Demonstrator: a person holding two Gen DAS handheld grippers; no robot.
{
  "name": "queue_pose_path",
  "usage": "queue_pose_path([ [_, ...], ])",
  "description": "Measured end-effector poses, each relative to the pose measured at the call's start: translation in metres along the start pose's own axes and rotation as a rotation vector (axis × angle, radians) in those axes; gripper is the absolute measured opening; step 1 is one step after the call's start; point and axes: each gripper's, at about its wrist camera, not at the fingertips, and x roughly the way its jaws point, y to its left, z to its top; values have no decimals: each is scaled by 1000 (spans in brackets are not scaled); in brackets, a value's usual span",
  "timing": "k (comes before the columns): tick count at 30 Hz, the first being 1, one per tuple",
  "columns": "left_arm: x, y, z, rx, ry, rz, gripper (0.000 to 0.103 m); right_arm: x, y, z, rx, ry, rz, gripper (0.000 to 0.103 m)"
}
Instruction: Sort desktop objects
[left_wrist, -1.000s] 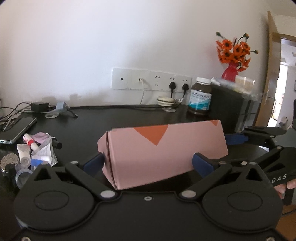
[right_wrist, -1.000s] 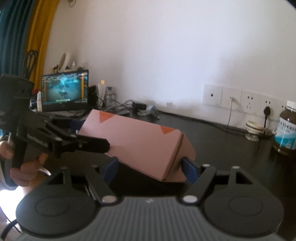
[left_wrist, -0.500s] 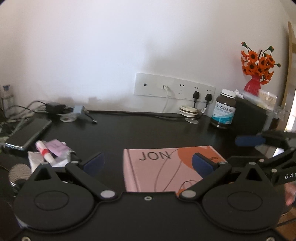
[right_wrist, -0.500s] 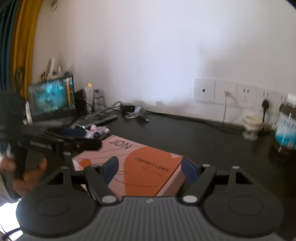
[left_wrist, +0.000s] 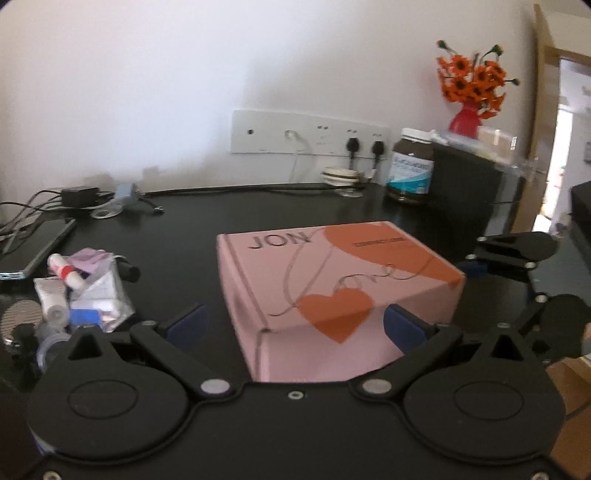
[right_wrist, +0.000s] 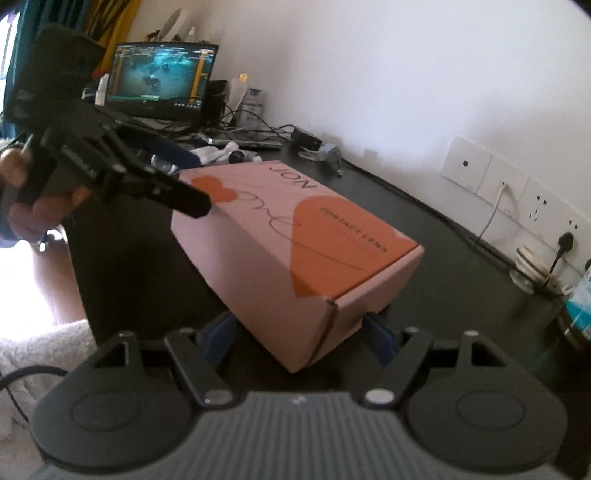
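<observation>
Left wrist view looks along the left hand-held gripper (left_wrist: 293, 325), whose blue pads stand apart with the pink box (left_wrist: 332, 288) between them; the right pad sits at the box's near right corner, the left pad shows a gap to the box's side — released, as far as can be seen. The pink box, printed with orange hearts and the letters "JON", lies flat on the black tabletop (left_wrist: 192, 229), near its front edge and about midway along it. Toward the left edge of the tabletop lies a heap of small tubes and sachets (left_wrist: 77, 291), with a phone (left_wrist: 37, 251) behind it. At the back edge, under the wall sockets (left_wrist: 310, 133), stands a brown supplement bottle (left_wrist: 410, 171), and at the back right corner a red vase of orange flowers (left_wrist: 471, 96). From the right wrist view, the right hand-held gripper (right_wrist: 297, 336) straddles the near corner of the box (right_wrist: 295, 251), its pads spread wide — whether they press the cardboard I cannot tell. The left hand-held gripper (right_wrist: 173, 184) reaches to the far end of the box, held by a hand (right_wrist: 40, 206). A lit laptop screen (right_wrist: 160, 81) stands at the far left corner.
</observation>
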Motion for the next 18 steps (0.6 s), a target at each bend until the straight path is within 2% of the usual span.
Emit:
queue_pose_path([
  [4, 20, -5, -4, -24, 67, -18, 103, 8, 0, 1, 17, 12, -16, 80],
  [6, 26, -9, -5, -17, 65, 2, 103, 13, 0, 5, 27, 13, -26, 87],
  [9, 29, -12, -5, -29, 65, 19, 103, 16, 5, 7, 28, 6, -68, 91],
  [13, 20, -8, -5, -41, 68, 16, 103, 13, 13, 5, -10, -35, -114, 87],
  [15, 12, -8, -5, -27, 61, 18, 103, 5, 20, 3, -54, -73, -130, 81],
  [18, -5, -9, -2, -21, 31, 5, 102, -11, 17, 4, -14, -110, -98, 74],
])
